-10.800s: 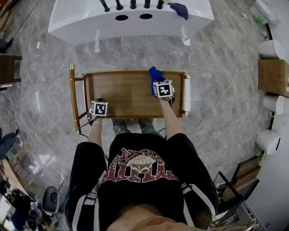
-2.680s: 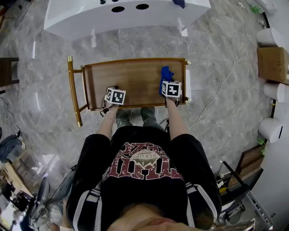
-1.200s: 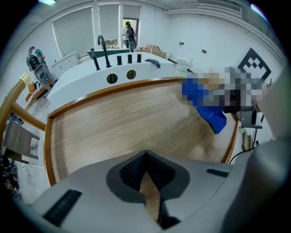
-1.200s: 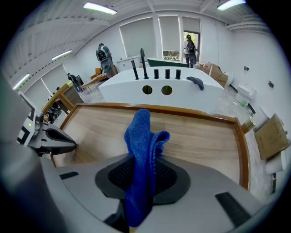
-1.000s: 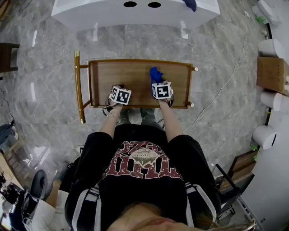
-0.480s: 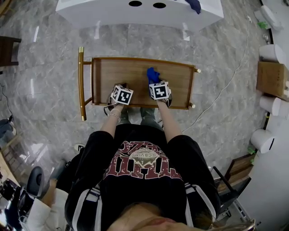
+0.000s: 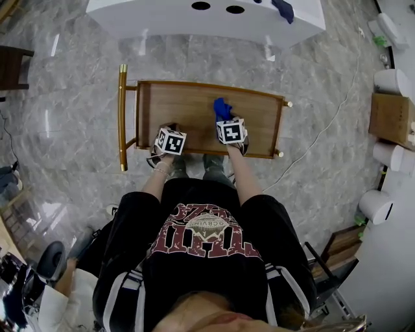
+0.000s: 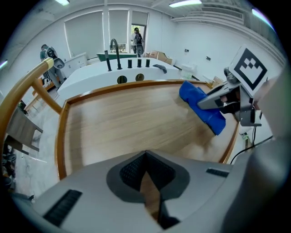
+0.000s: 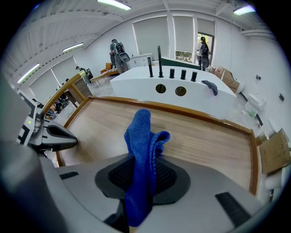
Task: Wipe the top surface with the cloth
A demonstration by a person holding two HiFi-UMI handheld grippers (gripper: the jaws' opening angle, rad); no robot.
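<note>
A blue cloth [image 9: 144, 154] is pinched in my right gripper [image 9: 141, 182], whose jaws are shut on it. In the head view the cloth [image 7: 222, 108] lies on the wooden cart top [image 7: 188, 110], right of middle, ahead of the right gripper [image 7: 228, 123]. My left gripper [image 7: 170, 133] sits at the top's near edge, left of the right one. Its jaws are shut with nothing between them in the left gripper view [image 8: 148, 182]. From there the cloth [image 8: 202, 107] and the right gripper [image 8: 227, 98] show at the right.
The cart has a raised wooden rim [image 7: 211, 154] and a gold handle bar [image 7: 121, 117] at its left. A white counter [image 7: 194, 16] with two holes stands beyond it, with a dark cloth [image 7: 283, 8] on it. Boxes [image 7: 389, 113] and white tubs line the right.
The right gripper has slid the cloth from the right part of the top toward its middle. The left gripper shifted slightly along the near edge.
</note>
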